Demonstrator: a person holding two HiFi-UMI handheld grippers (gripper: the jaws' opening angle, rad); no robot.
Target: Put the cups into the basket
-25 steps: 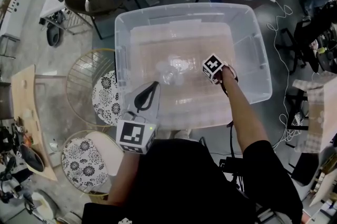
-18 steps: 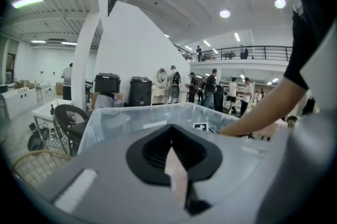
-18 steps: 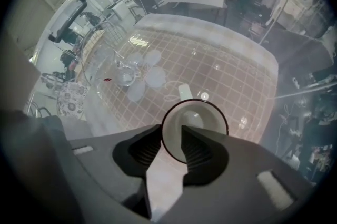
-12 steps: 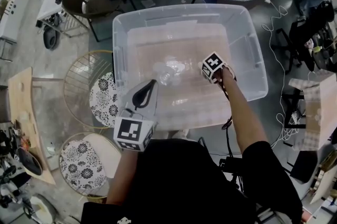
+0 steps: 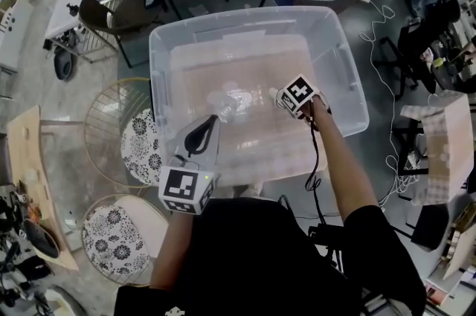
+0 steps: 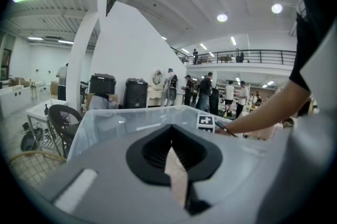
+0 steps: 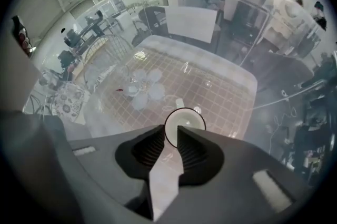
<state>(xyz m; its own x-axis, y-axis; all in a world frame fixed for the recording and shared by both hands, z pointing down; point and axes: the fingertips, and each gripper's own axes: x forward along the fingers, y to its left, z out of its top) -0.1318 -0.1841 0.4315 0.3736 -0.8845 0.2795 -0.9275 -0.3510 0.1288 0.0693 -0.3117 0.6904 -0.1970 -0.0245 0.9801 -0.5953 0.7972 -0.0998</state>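
Observation:
A large clear plastic bin [image 5: 245,21] serves as the basket. Several clear cups [image 5: 234,100] lie clustered on its floor, also visible in the right gripper view [image 7: 142,86]. My right gripper [image 5: 282,100] reaches inside the bin at its right. Its jaws [image 7: 171,132] are closing, and a white-rimmed cup [image 7: 185,125] sits just beyond their tips; the pads do not press on it. My left gripper [image 5: 212,125] hovers at the bin's front left edge, shut with nothing in it [image 6: 171,136].
Two round wire stools with patterned cushions [image 5: 123,132] [image 5: 111,233] stand left of the bin. Chairs [image 5: 111,2] are behind it. Cables [image 5: 387,24] and a cardboard box [image 5: 439,151] lie to the right, a wooden board [image 5: 26,158] at far left.
The head view has drifted, so the bin sits a little further left and up. Both grippers keep about the same places relative to the bin.

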